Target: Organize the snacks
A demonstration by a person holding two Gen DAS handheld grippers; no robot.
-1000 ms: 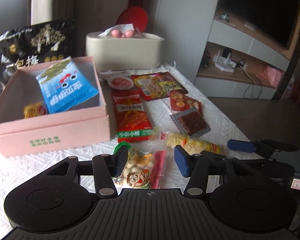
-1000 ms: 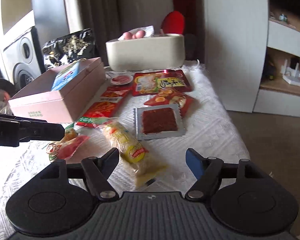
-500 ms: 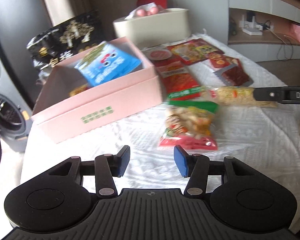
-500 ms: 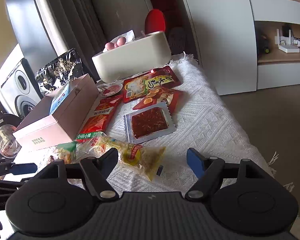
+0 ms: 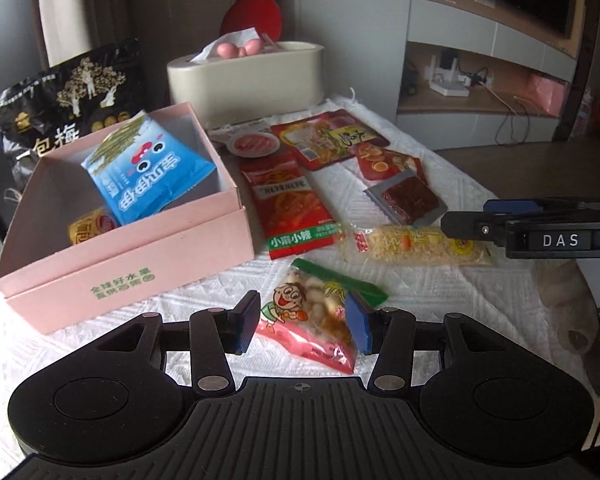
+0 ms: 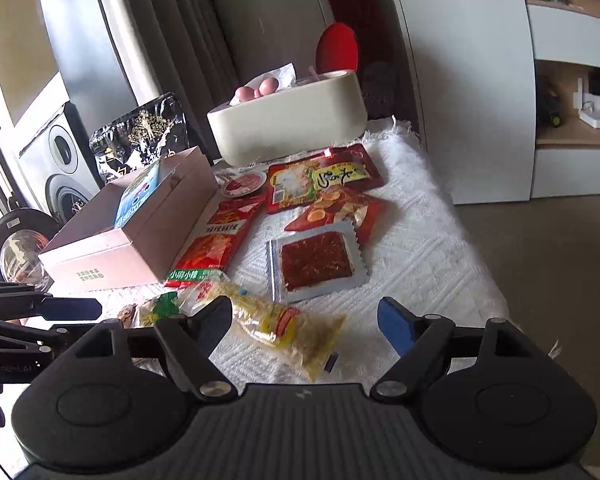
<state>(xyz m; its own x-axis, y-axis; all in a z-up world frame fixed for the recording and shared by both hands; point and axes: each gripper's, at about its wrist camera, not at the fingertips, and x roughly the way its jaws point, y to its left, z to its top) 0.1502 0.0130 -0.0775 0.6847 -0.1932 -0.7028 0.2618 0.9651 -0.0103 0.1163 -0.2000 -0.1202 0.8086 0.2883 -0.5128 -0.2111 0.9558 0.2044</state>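
A pink and green peanut bag (image 5: 308, 316) lies on the white cloth between the fingers of my left gripper (image 5: 303, 326). The jaws are closing and the pads do not visibly press on it. My right gripper (image 6: 306, 324) hovers with opening jaws over a yellow noodle pack (image 6: 288, 324), which lies loose between them. That pack (image 5: 412, 244) and the right gripper (image 5: 486, 218) also show in the left wrist view. The open pink box (image 5: 120, 264) at the left holds a blue packet (image 5: 148, 176) and a small yellow one (image 5: 90, 228).
Beyond lie a long red packet (image 5: 288, 204), a silver pack of red-brown strips (image 5: 408, 200), two red packets (image 5: 328, 140) and a small round pack (image 5: 254, 144). A cream tissue box (image 5: 244, 80) and a black bag (image 5: 72, 96) stand behind. The table edge (image 6: 480, 264) drops off at the right.
The left gripper swung away from the peanut bag, then came back, and its fingers now flank the bag more narrowly. The right gripper's jaws have spread a little over the noodle pack.
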